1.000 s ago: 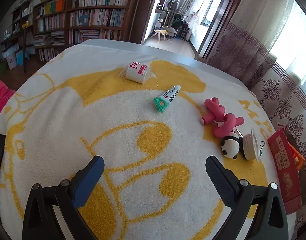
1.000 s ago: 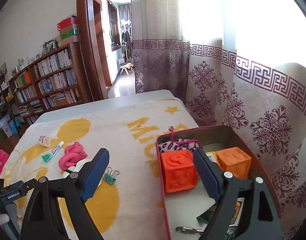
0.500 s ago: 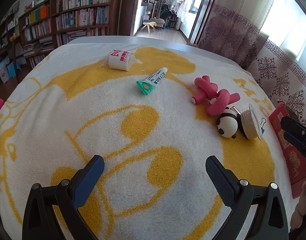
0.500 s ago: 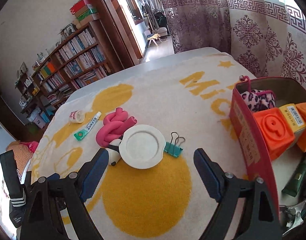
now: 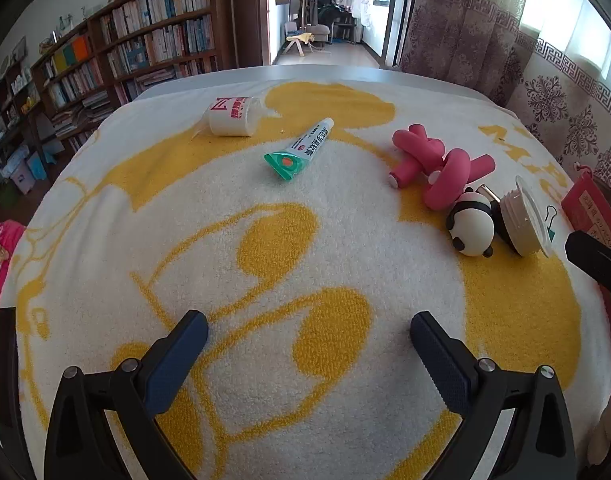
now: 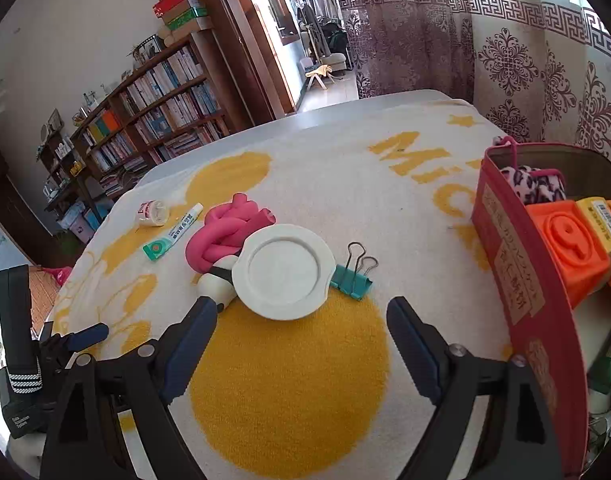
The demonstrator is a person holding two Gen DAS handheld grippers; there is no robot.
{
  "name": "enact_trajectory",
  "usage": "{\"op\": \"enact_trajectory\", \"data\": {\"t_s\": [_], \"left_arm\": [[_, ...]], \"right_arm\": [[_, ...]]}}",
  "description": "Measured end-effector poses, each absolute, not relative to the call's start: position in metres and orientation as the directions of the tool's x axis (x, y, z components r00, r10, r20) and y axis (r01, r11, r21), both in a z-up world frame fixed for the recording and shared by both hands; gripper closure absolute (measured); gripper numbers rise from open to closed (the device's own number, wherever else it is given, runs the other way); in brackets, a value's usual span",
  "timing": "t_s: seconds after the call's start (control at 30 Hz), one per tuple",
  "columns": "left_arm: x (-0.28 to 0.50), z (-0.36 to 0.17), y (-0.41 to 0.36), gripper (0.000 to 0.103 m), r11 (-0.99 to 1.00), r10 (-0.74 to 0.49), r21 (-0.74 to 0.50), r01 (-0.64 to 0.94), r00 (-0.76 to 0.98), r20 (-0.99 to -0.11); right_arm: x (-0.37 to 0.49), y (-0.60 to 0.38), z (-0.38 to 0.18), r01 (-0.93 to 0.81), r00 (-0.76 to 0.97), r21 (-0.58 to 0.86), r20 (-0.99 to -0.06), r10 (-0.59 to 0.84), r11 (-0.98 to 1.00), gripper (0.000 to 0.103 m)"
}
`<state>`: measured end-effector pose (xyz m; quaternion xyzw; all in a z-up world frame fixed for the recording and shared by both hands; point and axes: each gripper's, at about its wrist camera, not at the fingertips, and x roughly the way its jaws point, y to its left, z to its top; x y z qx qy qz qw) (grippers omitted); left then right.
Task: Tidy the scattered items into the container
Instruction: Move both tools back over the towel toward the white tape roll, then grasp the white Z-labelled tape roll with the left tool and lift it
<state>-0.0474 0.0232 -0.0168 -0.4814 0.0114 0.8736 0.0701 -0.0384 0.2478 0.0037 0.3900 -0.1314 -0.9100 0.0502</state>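
Note:
Loose items lie on a white and yellow towel (image 5: 265,240): a white roll (image 5: 231,116), a green-ended tube (image 5: 301,148), a pink foam twist (image 5: 437,160), a panda toy (image 5: 471,226) and a white lid (image 5: 525,216). My left gripper (image 5: 307,336) hovers open over bare towel, well short of them. In the right wrist view the white lid (image 6: 283,272) leans on the panda toy (image 6: 217,286), with a teal binder clip (image 6: 351,278) beside it. My right gripper (image 6: 301,322) stands open just in front of the lid, holding nothing. The red container (image 6: 517,280) at right holds orange blocks (image 6: 573,248).
A bookshelf (image 5: 145,52) and a doorway stand beyond the table's far edge. Patterned curtains (image 6: 525,60) hang behind the container. My left gripper (image 6: 65,340) shows at the lower left of the right wrist view. A leopard-print pouch (image 6: 533,186) lies inside the container.
My right gripper swung left and down from above the container to the lid and clip. My left gripper turned a little, so the items shifted in its view. Both jaws stayed wide.

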Motion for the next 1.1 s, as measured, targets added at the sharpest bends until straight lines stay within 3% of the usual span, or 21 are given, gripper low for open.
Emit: {"op": "enact_trajectory", "data": {"t_s": [0.27, 0.5, 0.73, 0.9, 0.93, 0.97, 1.03, 1.07, 1.1], "left_arm": [[-0.077, 0.003, -0.005, 0.001, -0.984, 0.168, -0.175, -0.039, -0.535, -0.828], [-0.138, 0.023, -0.034, 0.001, -0.994, 0.039, -0.092, 0.058, -0.6, -0.799], [-0.193, 0.013, -0.034, 0.001, -0.998, 0.032, -0.056, 0.018, -0.645, -0.764], [-0.223, -0.007, -0.029, 0.001, -1.0, 0.019, -0.021, -0.004, -0.612, -0.791], [-0.228, -0.012, -0.029, 0.003, -1.0, 0.016, -0.021, 0.001, -0.597, -0.802], [-0.231, -0.016, -0.031, 0.016, -1.0, 0.022, -0.031, 0.006, -0.579, -0.815], [-0.234, -0.019, -0.033, 0.029, -0.999, 0.032, -0.047, 0.011, -0.572, -0.819], [-0.233, -0.017, -0.034, 0.045, -0.998, 0.041, -0.058, 0.011, -0.576, -0.817], [-0.232, -0.015, -0.035, 0.051, -0.997, 0.054, -0.075, 0.012, -0.577, -0.815]], "right_arm": [[-0.036, 0.255, 0.0, -0.031, -0.678, 0.323, -0.702, -0.217, -0.946, 0.014], [-0.035, 0.252, 0.001, -0.016, -0.673, 0.342, -0.699, -0.243, -0.939, 0.014], [-0.036, 0.251, -0.002, -0.012, -0.661, 0.347, -0.707, -0.253, -0.938, 0.014], [-0.038, 0.249, -0.006, -0.004, -0.645, 0.354, -0.715, -0.268, -0.935, 0.014], [-0.038, 0.249, -0.006, -0.003, -0.645, 0.353, -0.716, -0.268, -0.936, 0.014], [-0.038, 0.249, -0.006, -0.003, -0.644, 0.353, -0.717, -0.269, -0.936, 0.014], [-0.039, 0.249, -0.007, -0.004, -0.642, 0.355, -0.718, -0.27, -0.935, 0.014], [-0.039, 0.249, -0.008, -0.005, -0.641, 0.356, -0.718, -0.27, -0.935, 0.014], [-0.04, 0.249, -0.008, -0.007, -0.64, 0.355, -0.72, -0.268, -0.935, 0.014]]}}
